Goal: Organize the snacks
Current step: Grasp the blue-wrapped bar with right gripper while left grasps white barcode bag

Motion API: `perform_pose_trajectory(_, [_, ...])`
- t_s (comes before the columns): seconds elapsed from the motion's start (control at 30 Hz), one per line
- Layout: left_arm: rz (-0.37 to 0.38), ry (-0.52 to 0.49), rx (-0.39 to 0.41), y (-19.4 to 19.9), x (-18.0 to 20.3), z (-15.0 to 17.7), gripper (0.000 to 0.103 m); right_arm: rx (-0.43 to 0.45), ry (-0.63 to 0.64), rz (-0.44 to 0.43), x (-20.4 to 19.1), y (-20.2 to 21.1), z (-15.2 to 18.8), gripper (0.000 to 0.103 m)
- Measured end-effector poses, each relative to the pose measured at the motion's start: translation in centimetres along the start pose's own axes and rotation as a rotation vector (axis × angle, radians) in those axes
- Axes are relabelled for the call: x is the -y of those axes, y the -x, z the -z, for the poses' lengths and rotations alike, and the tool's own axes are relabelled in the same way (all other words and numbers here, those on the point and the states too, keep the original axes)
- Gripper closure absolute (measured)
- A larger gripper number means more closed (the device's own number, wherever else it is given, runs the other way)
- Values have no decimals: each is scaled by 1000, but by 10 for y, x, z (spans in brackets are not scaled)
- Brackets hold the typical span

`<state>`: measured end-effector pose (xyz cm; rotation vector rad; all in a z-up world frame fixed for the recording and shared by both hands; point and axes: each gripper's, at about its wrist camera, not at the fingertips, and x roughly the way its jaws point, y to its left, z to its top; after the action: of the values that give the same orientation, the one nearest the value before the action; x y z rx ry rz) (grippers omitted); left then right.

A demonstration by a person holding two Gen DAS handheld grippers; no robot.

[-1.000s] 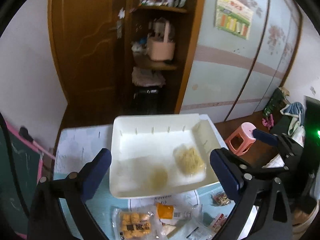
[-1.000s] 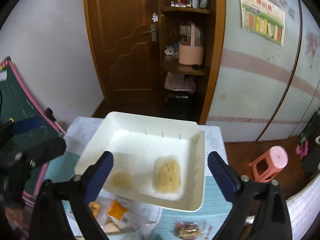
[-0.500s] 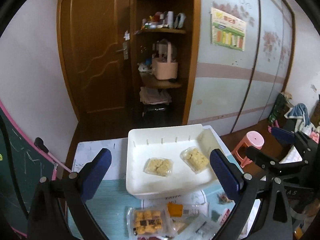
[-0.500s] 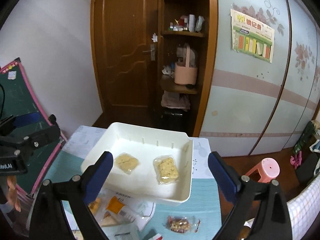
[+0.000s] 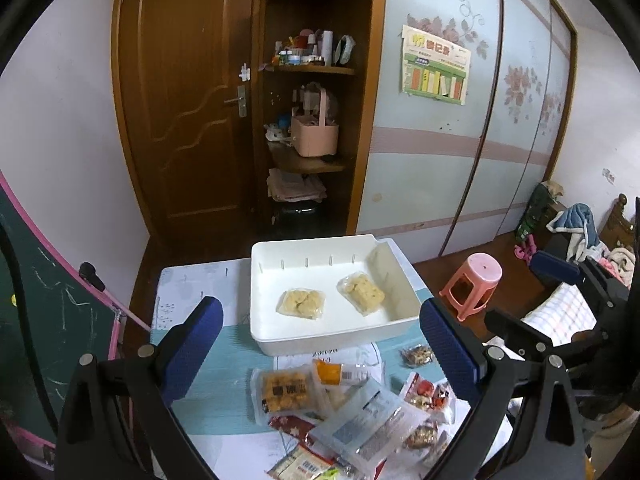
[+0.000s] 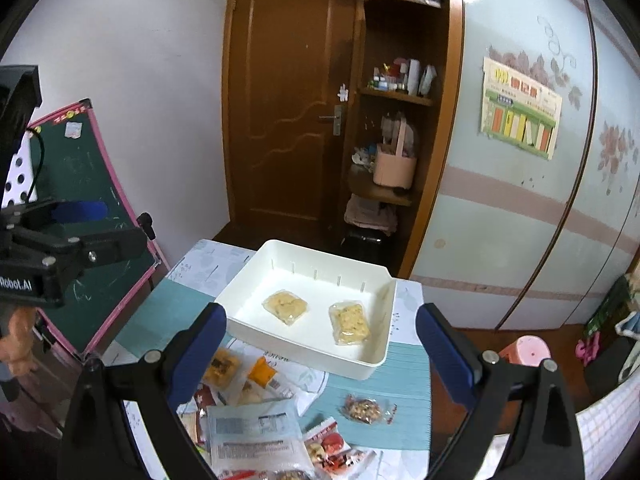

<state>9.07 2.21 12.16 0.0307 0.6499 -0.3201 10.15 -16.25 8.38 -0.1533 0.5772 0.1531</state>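
Snacks split between tray and table

Snacks [image 5: 340, 408] are heaped loose on the table [image 5: 224, 384], below and between the spread fingers of both grippers. Behind them the white tray [image 5: 320, 336] is set, with two packets [image 5: 301, 303] laid apart inside. The heap's near edge is cut off. The left gripper [image 5: 320, 356] and right gripper [image 6: 320, 356] are held wide open, touching nothing.

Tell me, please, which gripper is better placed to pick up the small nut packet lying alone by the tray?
Probably the right gripper: open, with the nut packet near its view's centre. For the left gripper it lies off right.
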Motion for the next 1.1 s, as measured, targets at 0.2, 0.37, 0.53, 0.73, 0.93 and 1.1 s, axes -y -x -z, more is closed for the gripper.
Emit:
perform_pose_trajectory(0.2, [5,-12,13,30,3,23,4,57,15,10,-5,31,21,7])
perform_pose_trajectory(0.37, [24,-59,-33,29,8,57,4,19,-12,-8,-4,31,51,7])
perform_pose_trajectory(0.53, [55,-100,-106,5,9,107,4,-22,-91,10,2,24,97,7])
perform_pose_trajectory(0.73, [43,-100,-224,-40,-3,165,4,-202,-123,72,0,-1,165,7])
perform_pose_trajectory(0.93, [48,-145,-403,-92,-16,211,5,-509,-287,18,9,-39,238,17])
perform_pose_trajectory(1.1, [63,-156,-491,-121,-25,235,5,-709,-451,-42,20,-68,283,31])
